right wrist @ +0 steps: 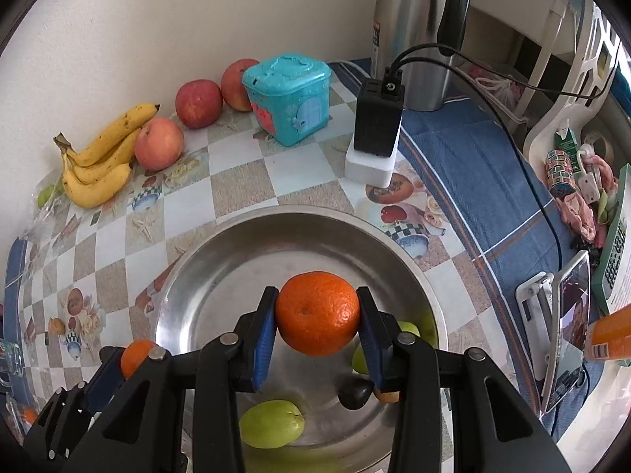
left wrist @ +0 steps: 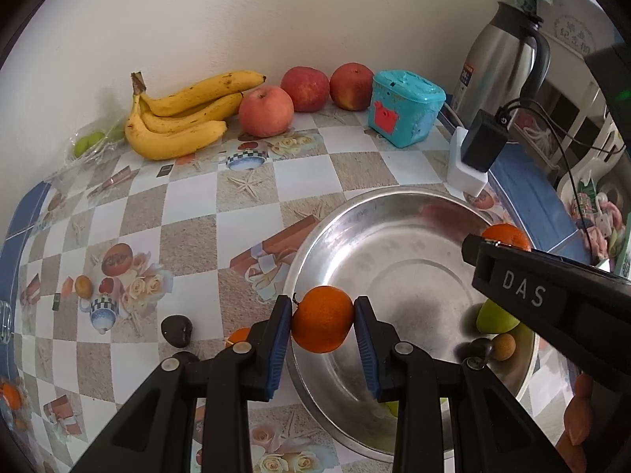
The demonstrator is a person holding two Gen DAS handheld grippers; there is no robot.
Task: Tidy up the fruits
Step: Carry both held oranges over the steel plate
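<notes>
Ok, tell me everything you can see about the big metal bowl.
The metal bowl is wide, shallow and round, of dull scuffed steel with a rolled rim. It sits upright on the checked tablecloth. Inside lie green fruits, a dark one and a small tan one. Two mandarins hang over it.

a home table: patterned tablecloth, thermos jug, loose bananas.

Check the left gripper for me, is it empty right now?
No, the left gripper is shut on a small orange above the rim of the metal bowl.
</notes>
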